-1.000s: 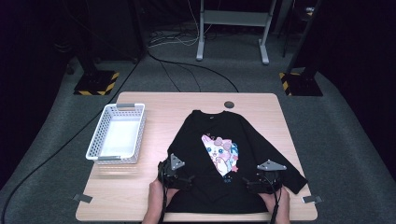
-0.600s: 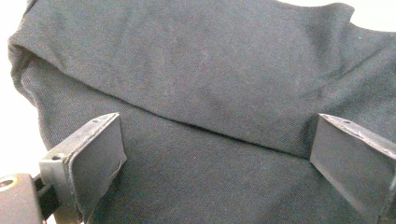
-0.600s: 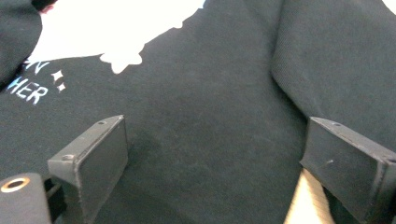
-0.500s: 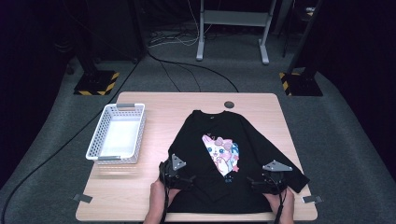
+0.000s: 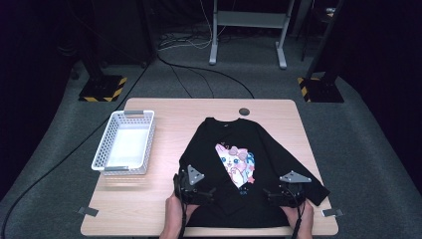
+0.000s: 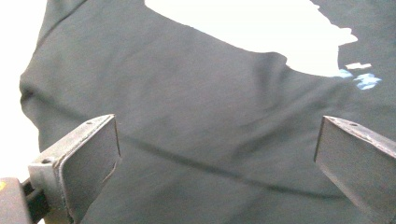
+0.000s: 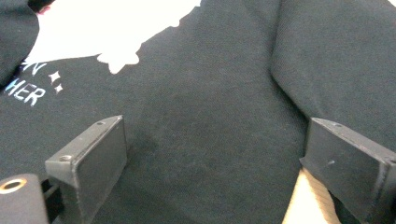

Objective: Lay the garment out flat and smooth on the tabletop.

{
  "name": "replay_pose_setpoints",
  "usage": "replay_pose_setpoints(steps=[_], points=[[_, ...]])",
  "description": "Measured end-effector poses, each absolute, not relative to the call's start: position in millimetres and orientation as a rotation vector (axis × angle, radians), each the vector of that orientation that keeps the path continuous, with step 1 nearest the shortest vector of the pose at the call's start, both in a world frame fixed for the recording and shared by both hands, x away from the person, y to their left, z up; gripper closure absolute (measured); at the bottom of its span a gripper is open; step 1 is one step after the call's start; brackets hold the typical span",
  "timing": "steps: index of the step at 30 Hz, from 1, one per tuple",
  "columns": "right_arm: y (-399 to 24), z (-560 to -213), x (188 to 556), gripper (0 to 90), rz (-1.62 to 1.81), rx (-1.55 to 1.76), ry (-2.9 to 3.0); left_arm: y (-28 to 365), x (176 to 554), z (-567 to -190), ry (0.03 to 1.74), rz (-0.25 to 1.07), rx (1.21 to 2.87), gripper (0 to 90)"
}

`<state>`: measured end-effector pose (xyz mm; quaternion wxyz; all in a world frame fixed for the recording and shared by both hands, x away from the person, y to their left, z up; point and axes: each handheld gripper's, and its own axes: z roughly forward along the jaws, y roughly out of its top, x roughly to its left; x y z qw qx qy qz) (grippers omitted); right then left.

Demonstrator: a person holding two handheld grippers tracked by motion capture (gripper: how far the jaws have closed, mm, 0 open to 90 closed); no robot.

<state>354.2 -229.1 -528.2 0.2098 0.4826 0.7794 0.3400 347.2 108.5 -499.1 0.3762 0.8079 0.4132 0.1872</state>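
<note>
A black long-sleeved shirt (image 5: 224,134) lies flat on the wooden table (image 5: 164,114), neck away from me, with a pink and white cartoon print (image 5: 235,162) on its chest. One sleeve is folded in over the body; the other runs out to the lower right. My left gripper (image 5: 200,192) hovers over the lower left of the shirt, open, with only dark cloth (image 6: 196,107) between its jaws. My right gripper (image 5: 277,195) sits over the lower right near the sleeve, open above the fabric (image 7: 210,107). The print (image 7: 112,23) lies ahead of it to the left.
A white mesh basket (image 5: 102,149) stands at the table's left with nothing in it. A small dark round disc (image 5: 244,111) sits at the far edge beyond the collar. Tape marks (image 5: 87,211) flag the near corners. Stands and cables cover the floor behind.
My right gripper has shifted slightly to the right along the shirt's lower part. The left gripper and the shirt have stayed put.
</note>
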Motion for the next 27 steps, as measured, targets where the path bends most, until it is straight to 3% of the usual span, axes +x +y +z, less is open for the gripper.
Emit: replay_pose_setpoints(steps=[5, 14, 23, 27], points=[[-229, -528, 354, 5.7, 0.946, 1.344, 2.168, 68, 339, -500, 0.99, 0.443, 2.133, 2.6], [-229, -528, 354, 5.9, 0.947, 1.345, 2.167, 31, 332, -508, 0.923, 0.404, 2.194, 5.5], [-230, -528, 354, 5.9, 0.946, 1.347, 2.165, 12, 325, -515, 0.877, 0.432, 2.245, 27.0], [-230, -528, 354, 6.0, 0.946, 1.347, 2.166, 14, 326, -514, 0.876, 0.431, 2.237, 41.4]])
